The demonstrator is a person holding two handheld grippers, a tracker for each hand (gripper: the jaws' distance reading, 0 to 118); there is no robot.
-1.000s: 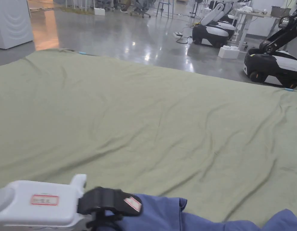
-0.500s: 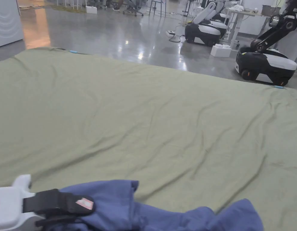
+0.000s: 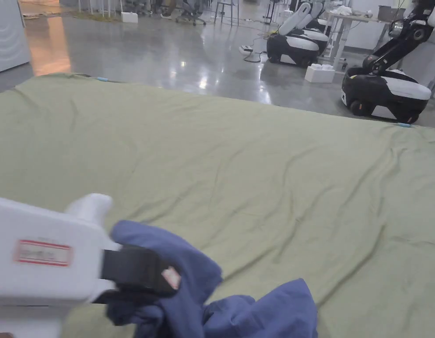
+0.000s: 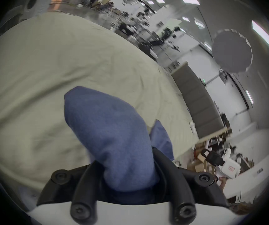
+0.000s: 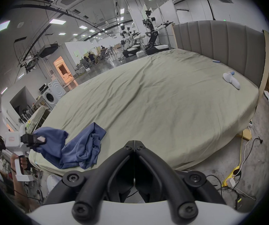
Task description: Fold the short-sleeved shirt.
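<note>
Jaws of left gripper (image 3: 166, 286) clamp blue shirt (image 3: 256, 314) — right gripper (image 5: 134, 145) closed, empty.

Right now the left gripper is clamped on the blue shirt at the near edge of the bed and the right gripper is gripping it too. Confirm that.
Not quite. The left gripper is clamped on the blue shirt at the bed's near edge, but the right gripper grips nothing: the right gripper view shows its jaws closed on themselves, apart from the shirt.
</note>
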